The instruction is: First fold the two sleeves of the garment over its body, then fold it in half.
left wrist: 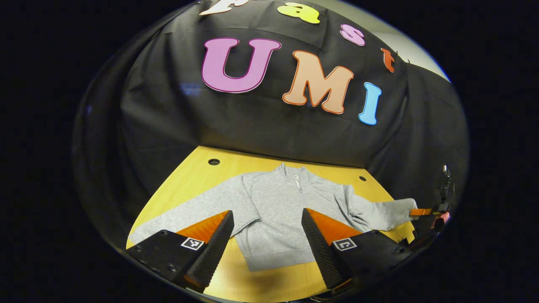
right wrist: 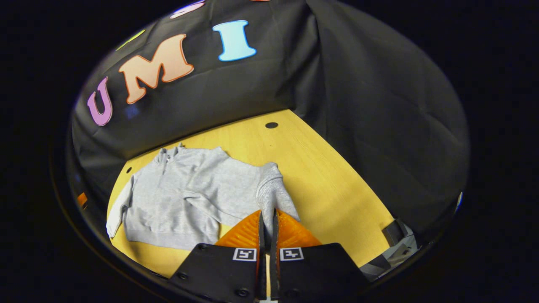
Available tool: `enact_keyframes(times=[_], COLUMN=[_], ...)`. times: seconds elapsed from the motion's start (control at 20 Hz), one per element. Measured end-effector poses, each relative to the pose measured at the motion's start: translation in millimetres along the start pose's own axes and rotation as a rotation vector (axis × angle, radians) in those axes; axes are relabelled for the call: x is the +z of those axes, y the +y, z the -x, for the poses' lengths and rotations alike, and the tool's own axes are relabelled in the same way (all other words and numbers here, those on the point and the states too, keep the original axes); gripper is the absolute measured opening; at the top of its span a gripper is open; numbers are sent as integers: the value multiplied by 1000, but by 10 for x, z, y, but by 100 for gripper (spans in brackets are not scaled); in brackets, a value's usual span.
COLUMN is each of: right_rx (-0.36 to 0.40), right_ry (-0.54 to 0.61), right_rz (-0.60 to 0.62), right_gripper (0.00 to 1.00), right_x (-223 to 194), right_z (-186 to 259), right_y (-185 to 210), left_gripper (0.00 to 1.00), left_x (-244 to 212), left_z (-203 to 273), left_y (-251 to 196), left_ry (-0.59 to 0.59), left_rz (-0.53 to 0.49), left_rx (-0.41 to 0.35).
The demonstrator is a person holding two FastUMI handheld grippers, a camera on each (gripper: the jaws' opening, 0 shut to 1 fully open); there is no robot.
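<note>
A grey zip-neck sweatshirt (left wrist: 278, 206) lies flat, collar toward the wall, on a yellow wooden table (left wrist: 198, 168). Its left sleeve (left wrist: 189, 212) stretches out flat toward the table's left edge. My left gripper (left wrist: 266, 211) hovers open over the hem area, holding nothing. The right sleeve (left wrist: 374, 212) is bunched and pulled out sideways, its cuff pinched by my right gripper (left wrist: 421, 211) at the table's right edge. In the right gripper view the sleeve (right wrist: 273, 189) rises to my right gripper (right wrist: 268, 212), whose fingers are shut on the cuff; the body (right wrist: 181, 193) lies to the left.
Black cloth walls close in the table at the back and both sides. Round holes (left wrist: 214, 161) (right wrist: 271, 125) sit near the table's back corners. Bare tabletop (right wrist: 332, 185) lies right of the garment. A dark block (right wrist: 393, 231) stands at the table's near right edge.
</note>
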State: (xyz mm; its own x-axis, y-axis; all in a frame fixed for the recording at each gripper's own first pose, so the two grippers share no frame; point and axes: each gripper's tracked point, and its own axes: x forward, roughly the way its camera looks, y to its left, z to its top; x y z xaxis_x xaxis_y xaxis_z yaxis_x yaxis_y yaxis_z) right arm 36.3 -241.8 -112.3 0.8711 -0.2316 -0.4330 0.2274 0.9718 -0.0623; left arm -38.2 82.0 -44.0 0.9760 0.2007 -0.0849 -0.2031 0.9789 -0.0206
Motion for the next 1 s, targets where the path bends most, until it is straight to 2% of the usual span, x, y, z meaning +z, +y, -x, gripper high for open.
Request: enact_keyframes(times=[0.15, 0.45, 0.65, 1.0], right_rx=[61, 295, 440, 664], right_ry=[-25, -94, -86, -50], right_rz=[-9, -20, 0, -17], right_gripper=[6, 6, 6, 6], right_x=[131, 479, 592, 532], right_z=[49, 113, 37, -109], right_y=[455, 1645, 2433, 3792], left_gripper=[94, 94, 94, 95], left_x=[-35, -92, -108, -269], left_z=[-1, 81, 143, 349], left_y=[129, 441, 607, 969], left_ry=[14, 22, 13, 24], left_rz=[-4, 0, 25, 70], left_rx=[-14, 18, 54, 156])
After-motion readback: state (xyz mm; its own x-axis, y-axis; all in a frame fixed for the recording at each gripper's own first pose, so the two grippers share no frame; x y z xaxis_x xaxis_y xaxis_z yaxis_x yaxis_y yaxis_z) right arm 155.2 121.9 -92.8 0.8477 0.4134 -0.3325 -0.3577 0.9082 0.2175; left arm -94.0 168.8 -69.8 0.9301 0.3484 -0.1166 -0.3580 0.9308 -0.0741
